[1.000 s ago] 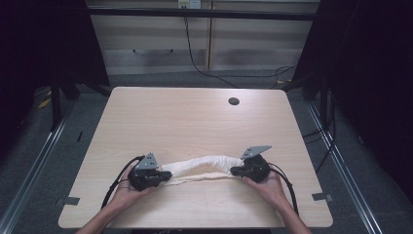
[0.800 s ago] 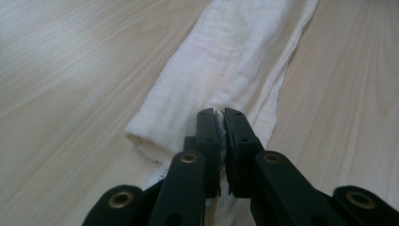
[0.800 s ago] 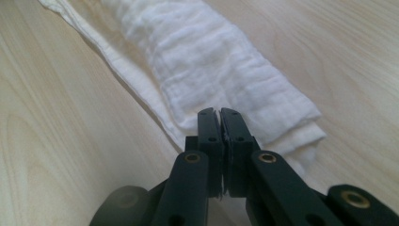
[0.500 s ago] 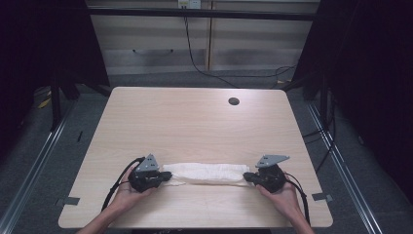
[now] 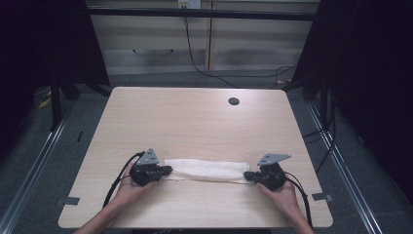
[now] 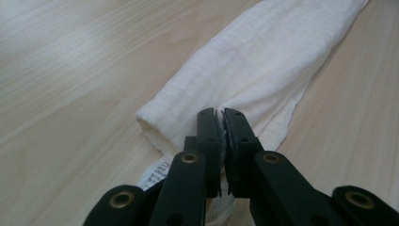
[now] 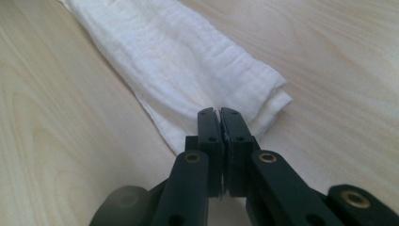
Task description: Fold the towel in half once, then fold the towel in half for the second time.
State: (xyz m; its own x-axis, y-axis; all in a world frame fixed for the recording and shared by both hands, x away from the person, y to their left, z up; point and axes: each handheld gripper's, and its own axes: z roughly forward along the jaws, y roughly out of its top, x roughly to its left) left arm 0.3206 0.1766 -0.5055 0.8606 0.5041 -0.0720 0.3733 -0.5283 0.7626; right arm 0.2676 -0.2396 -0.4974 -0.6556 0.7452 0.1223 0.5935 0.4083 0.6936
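Fingers of both grippers stood pressed together, each pair pinching one end of the folded white cloth [image 5: 207,170]. Left gripper [image 6: 221,123] held the cloth's end beside a small printed care label [image 6: 157,173]; right gripper [image 7: 219,121] clamped the opposite end, near a corner where the folded layers showed as stacked edges.

Cloth lay flat on the wooden table [image 5: 195,117], near its front edge, pulled out into a long narrow band. Long axis ran from 9 o'clock to 3 o'clock in the high view, straight between the left gripper [image 5: 163,171] and the right gripper [image 5: 249,176]. From each gripper the cloth extended directly ahead of the jaws, toward the other hand. Neither hand was nearer: each sat at its own end. Judged that any next fold would turn on this axis, one end carried toward the other.

Hard to make out: how many layers sat between each pair of jaws, whether the label text was readable (too blurred), and the cloth's underside. A dark round hole [image 5: 234,101] in the table lay well apart at 1 o'clock.
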